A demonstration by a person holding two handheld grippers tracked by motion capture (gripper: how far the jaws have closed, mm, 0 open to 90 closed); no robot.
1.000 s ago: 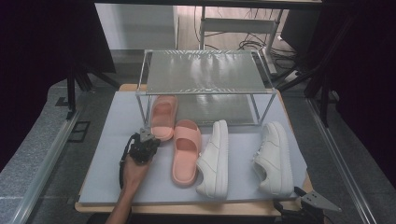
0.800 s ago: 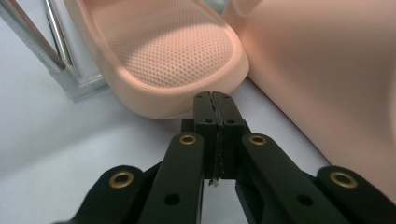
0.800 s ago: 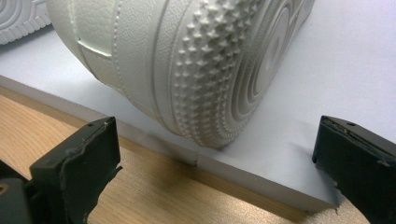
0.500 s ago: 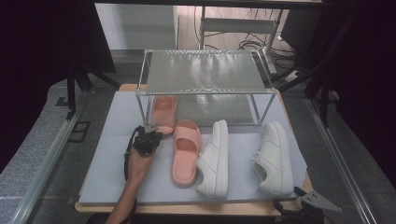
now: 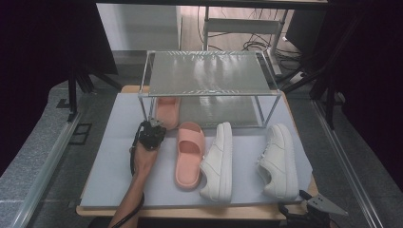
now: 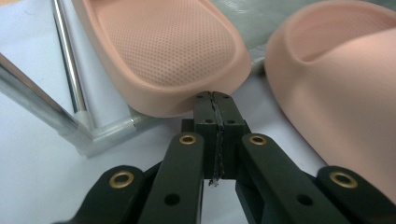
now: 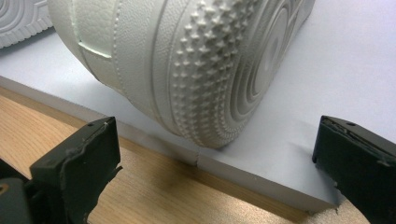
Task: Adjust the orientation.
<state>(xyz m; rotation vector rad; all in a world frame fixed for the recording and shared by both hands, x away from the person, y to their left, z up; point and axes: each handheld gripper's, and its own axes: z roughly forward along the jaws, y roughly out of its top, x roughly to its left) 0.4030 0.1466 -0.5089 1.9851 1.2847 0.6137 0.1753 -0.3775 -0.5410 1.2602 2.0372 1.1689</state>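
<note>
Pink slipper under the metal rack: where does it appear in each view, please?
High view: pink slipper left of centre, under the rack front-left corner.
Left gripper view: top centre, just ahead of left gripper.
Right gripper view: white sneaker sole instead.
Shared landmark: grey-blue mat.

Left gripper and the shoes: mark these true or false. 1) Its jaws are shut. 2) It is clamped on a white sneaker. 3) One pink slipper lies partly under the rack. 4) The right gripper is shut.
1) True: the left gripper has its jaws together.
2) False: it holds nothing; its tips meet the heel of the pink slipper partly under the rack.
3) True.
4) False: the right gripper is open, facing a white sneaker.
</note>
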